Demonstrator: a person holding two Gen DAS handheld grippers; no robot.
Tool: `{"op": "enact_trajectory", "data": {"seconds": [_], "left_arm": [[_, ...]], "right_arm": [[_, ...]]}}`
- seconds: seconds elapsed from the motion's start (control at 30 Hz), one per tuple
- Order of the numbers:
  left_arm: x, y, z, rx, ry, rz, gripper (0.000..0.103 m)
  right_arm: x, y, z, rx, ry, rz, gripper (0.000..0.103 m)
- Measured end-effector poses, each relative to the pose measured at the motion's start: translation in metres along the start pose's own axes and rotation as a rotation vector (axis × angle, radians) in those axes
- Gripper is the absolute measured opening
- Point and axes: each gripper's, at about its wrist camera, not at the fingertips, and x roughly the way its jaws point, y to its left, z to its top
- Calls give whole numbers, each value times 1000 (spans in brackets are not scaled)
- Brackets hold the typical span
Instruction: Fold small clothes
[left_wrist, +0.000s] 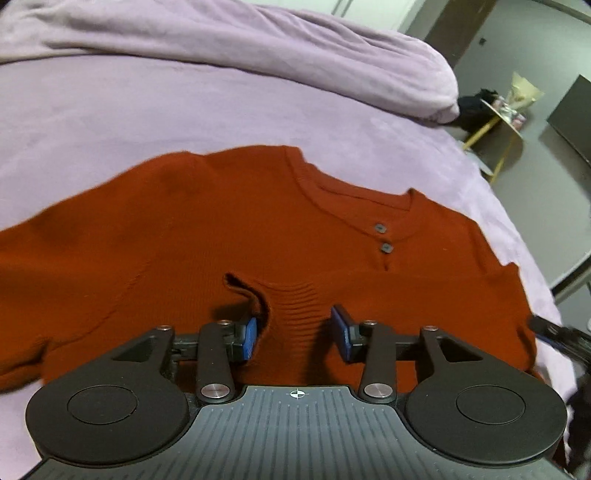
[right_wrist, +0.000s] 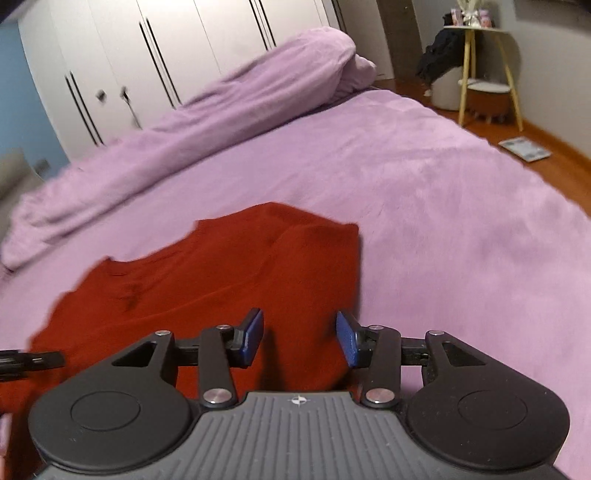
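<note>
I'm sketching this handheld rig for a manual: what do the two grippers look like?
The left gripper and right gripper look alike: blue ribbed pads on black linkage arms with silver pivot pins, round black discs either side, a ribbed grey body bearing a small crosshair mark. No cables show.

Dim, even indoor light, soft shadows; right wrist view motion-blurred, both bowed at the edges.
</note>
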Motion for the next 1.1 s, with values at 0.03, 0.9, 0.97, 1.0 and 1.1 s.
{"op": "enact_trajectory", "data": {"seconds": [0.03, 0.9, 0.97, 1.0, 1.1], "left_arm": [[4, -2, 1, 16, 2, 7, 27], [14, 26, 33, 191, -189, 281, 7], [12, 27, 34, 184, -191, 270, 7], [10, 27, 36, 180, -197, 266, 7], [4, 26, 46, 137, -208, 235, 7]], "right_arm": [[9, 1, 4, -10, 13, -8, 43], [35, 27, 13, -127, -83, -61, 30], [41, 30, 13, -139, -56, -91, 30], [46, 33, 13, -149, -42, -95, 30], [49, 41, 6, -209, -50, -106, 30]]}}
